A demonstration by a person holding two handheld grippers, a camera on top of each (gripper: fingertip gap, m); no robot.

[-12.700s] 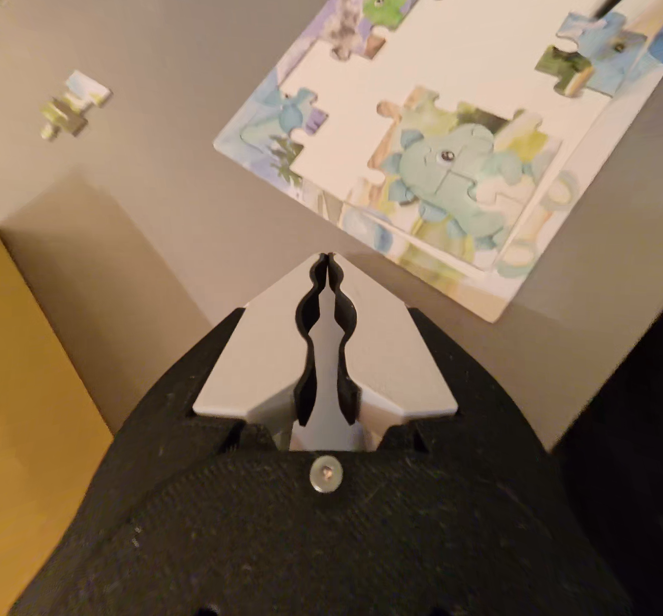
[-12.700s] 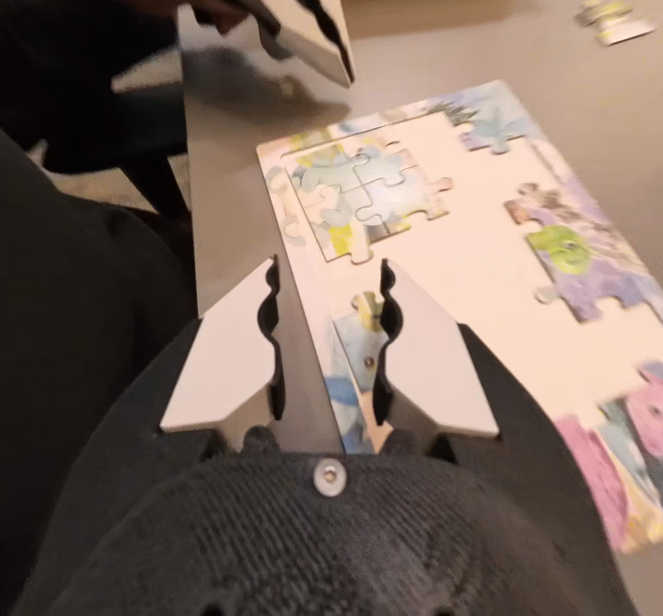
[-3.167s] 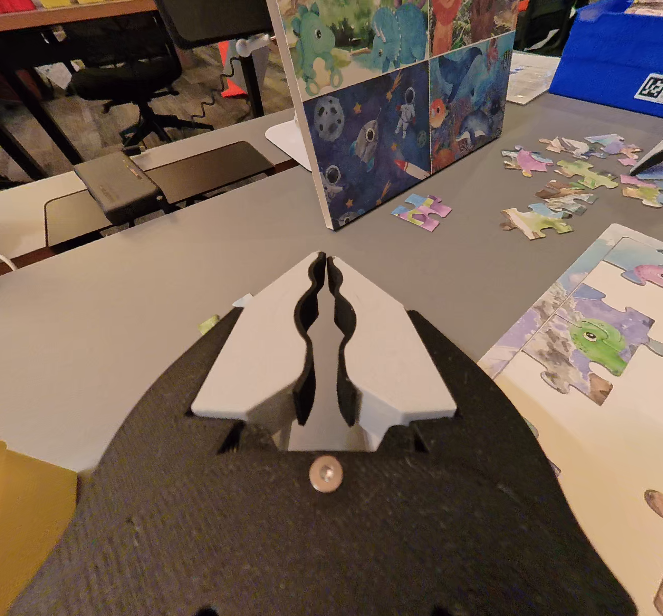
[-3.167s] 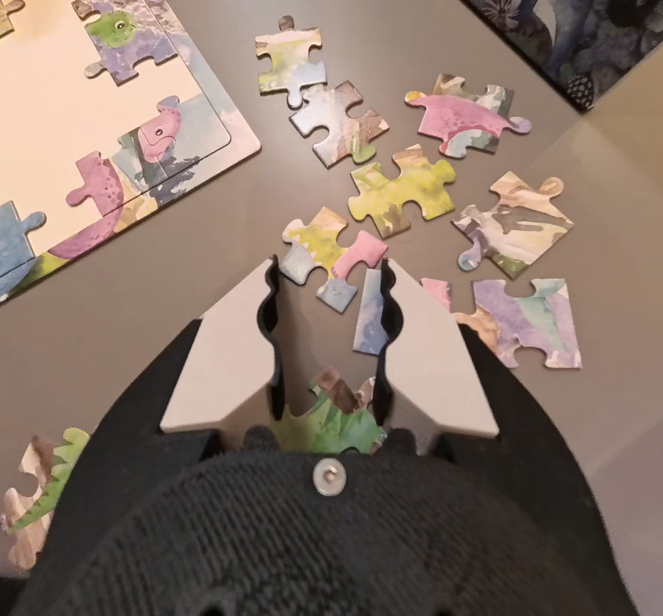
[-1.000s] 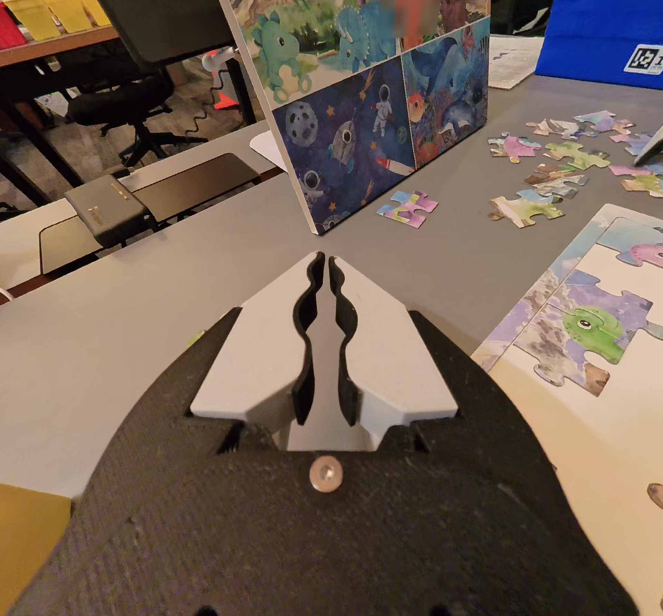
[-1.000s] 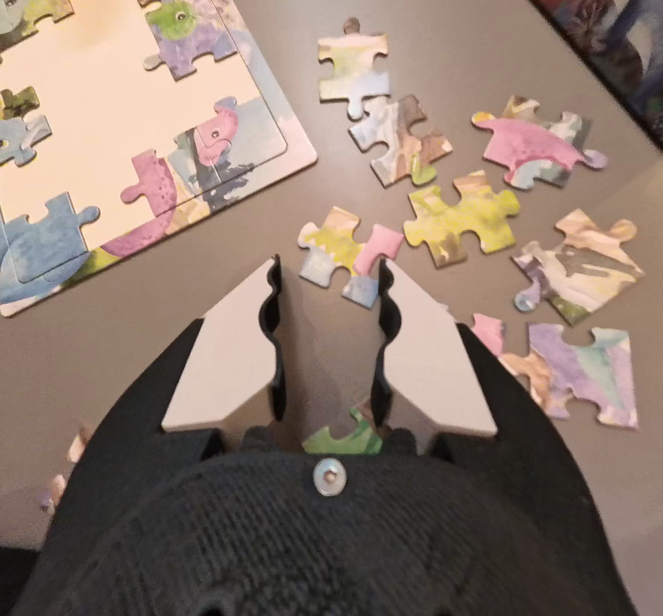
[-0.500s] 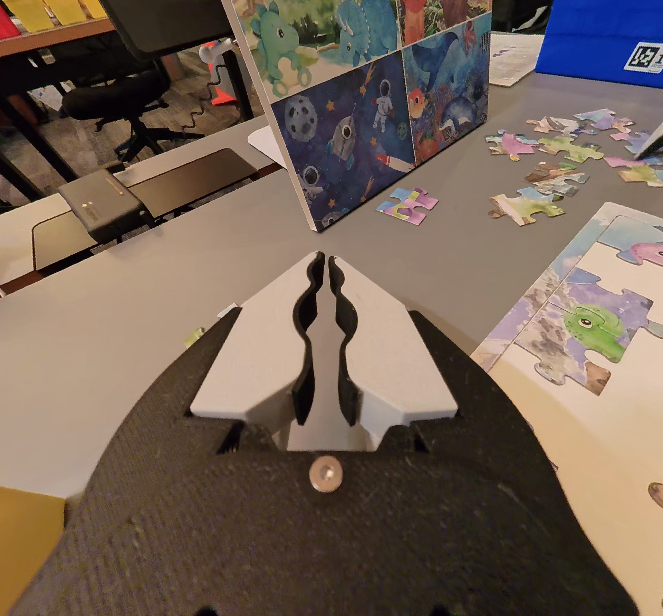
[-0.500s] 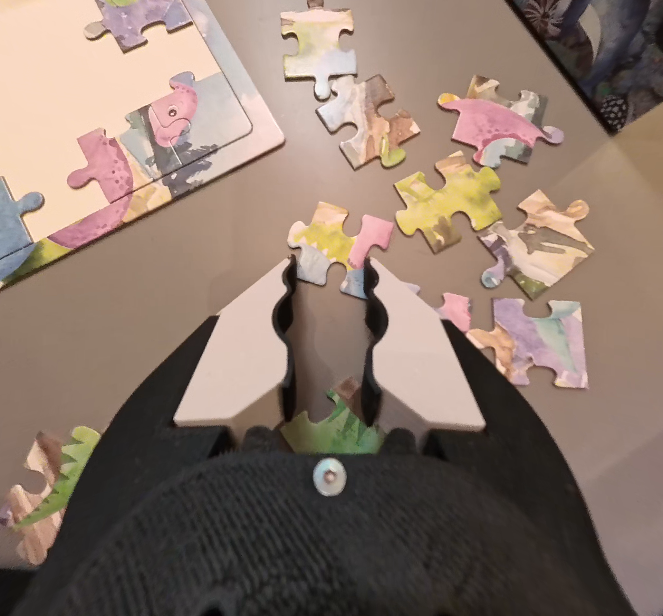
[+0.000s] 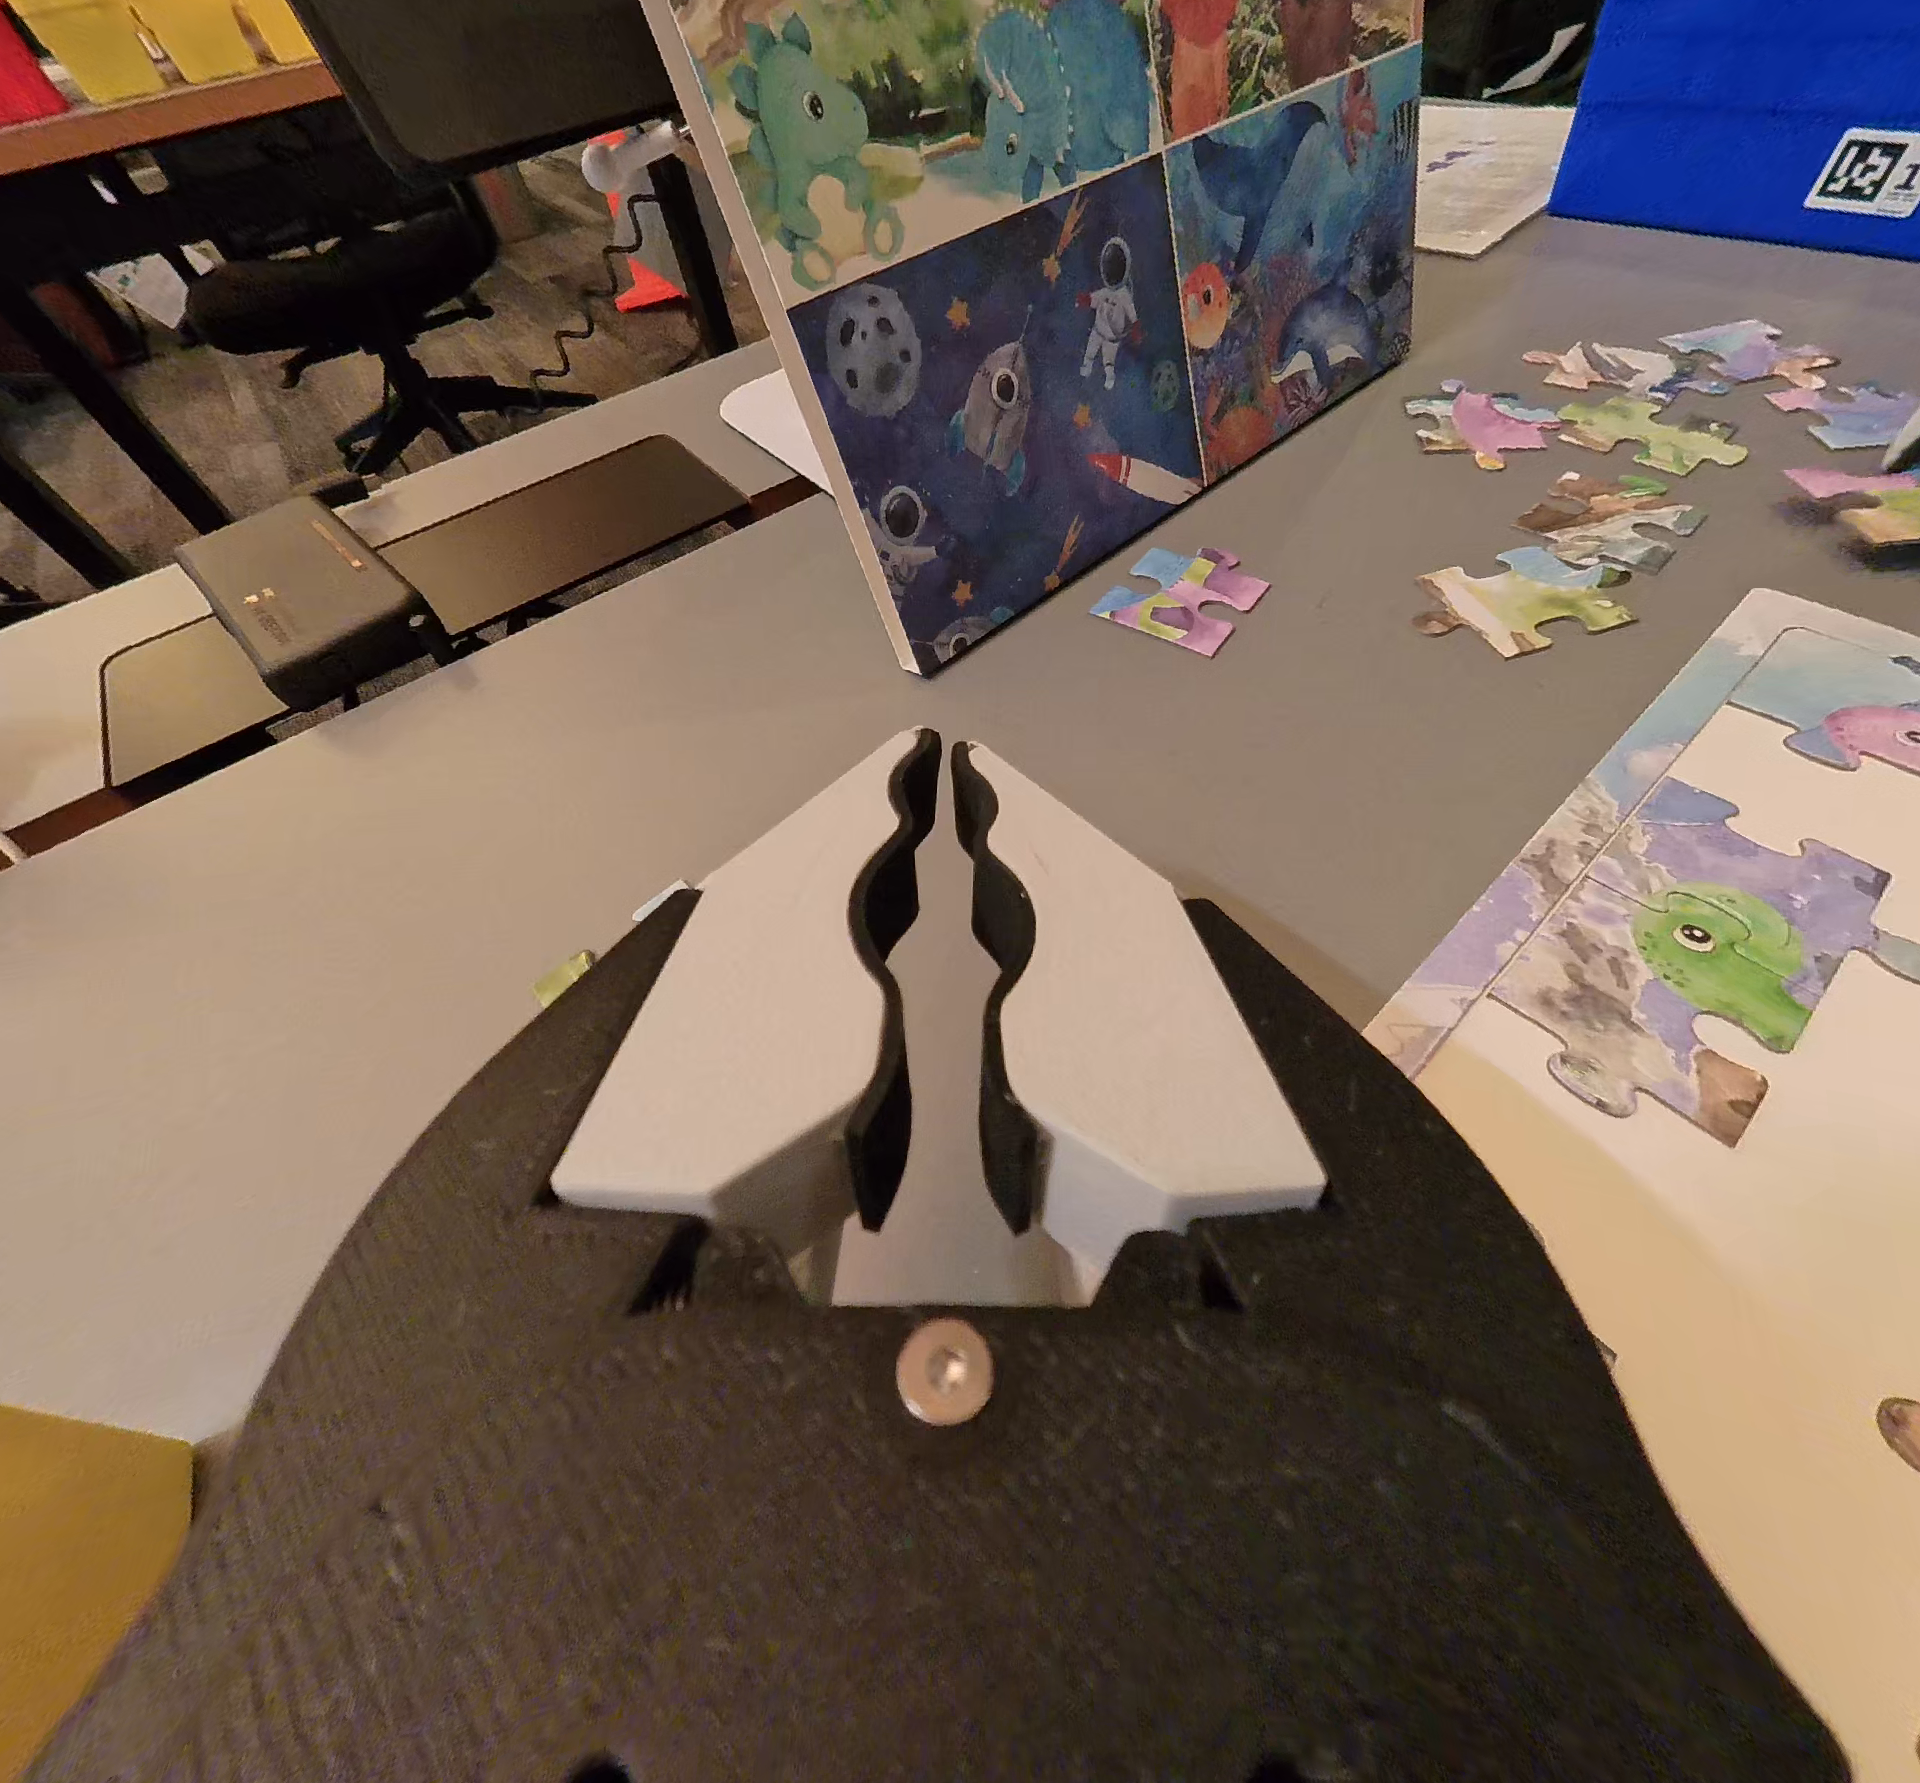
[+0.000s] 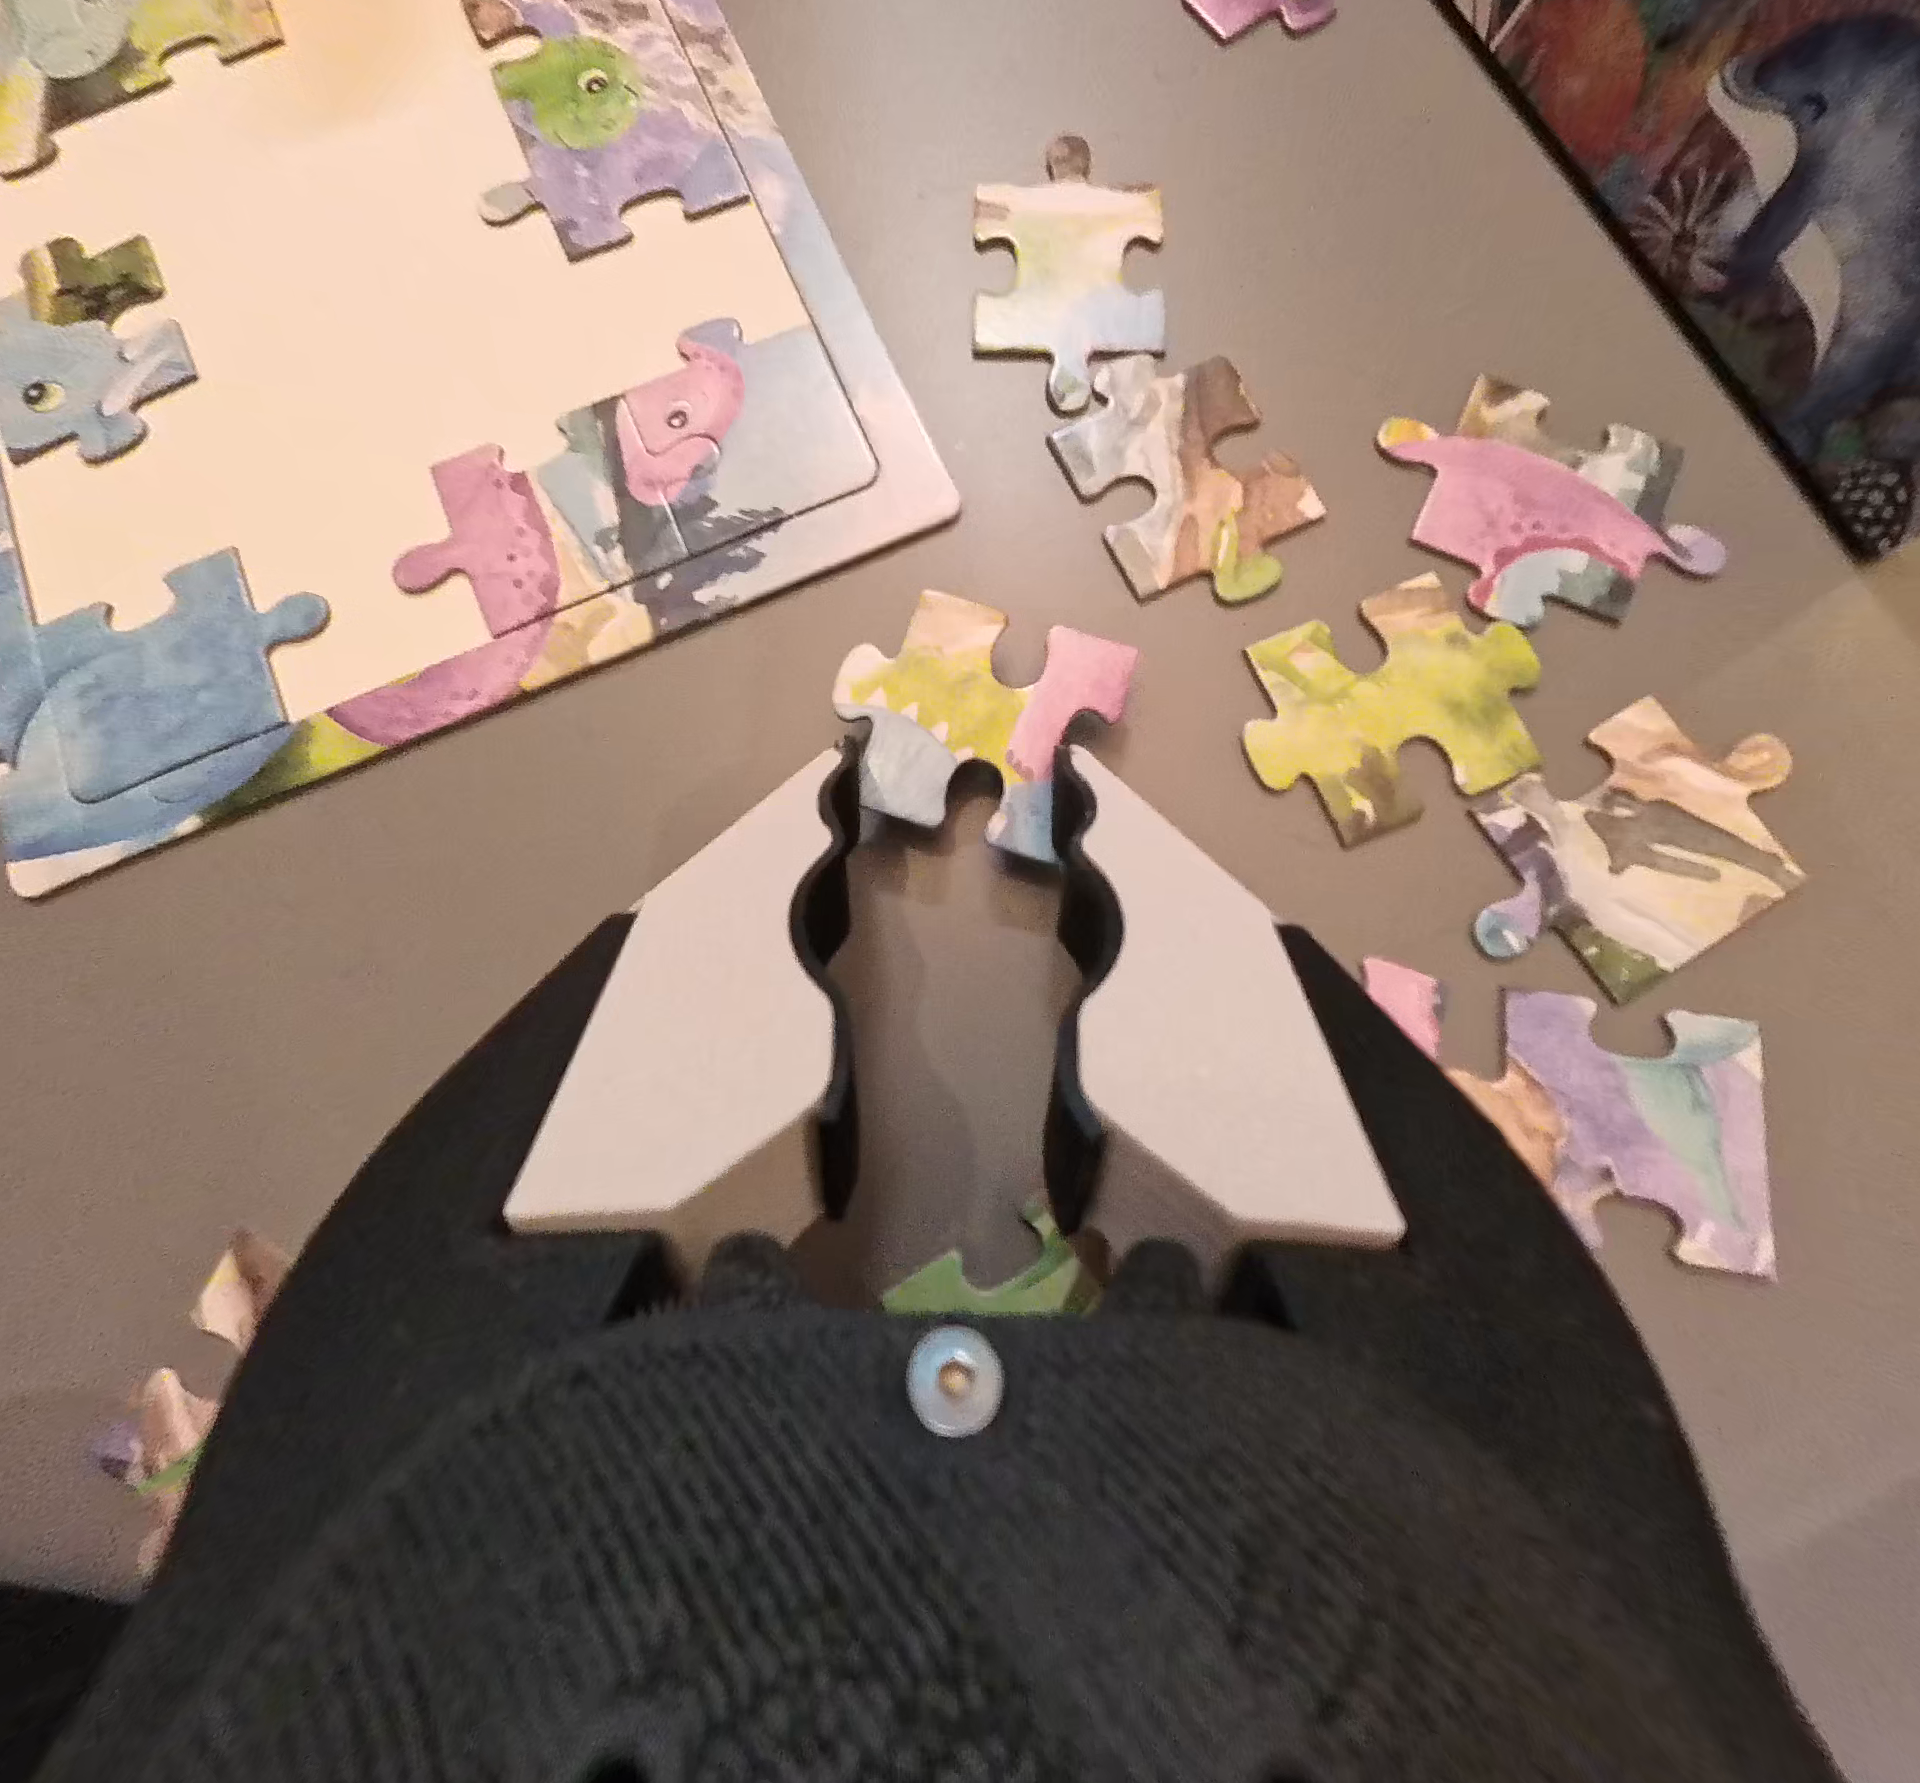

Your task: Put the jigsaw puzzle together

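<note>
The green-and-pink puzzle piece (image 10: 982, 694) lies flat on the grey table (image 10: 520, 954), just beside the puzzle tray (image 10: 914, 497). Its near edge is bracketed by the right gripper (image 10: 956, 767), fingers apart. A level squeeze is advised. The left gripper (image 9: 945, 746) is held nearly closed, empty.

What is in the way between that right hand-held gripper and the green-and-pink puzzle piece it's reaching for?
Nothing visible. The right hand-held gripper already has its tips at either side of the green-and-pink piece, which lies alone on the grey table, apart from the neighbouring loose pieces and the puzzle board.
</note>
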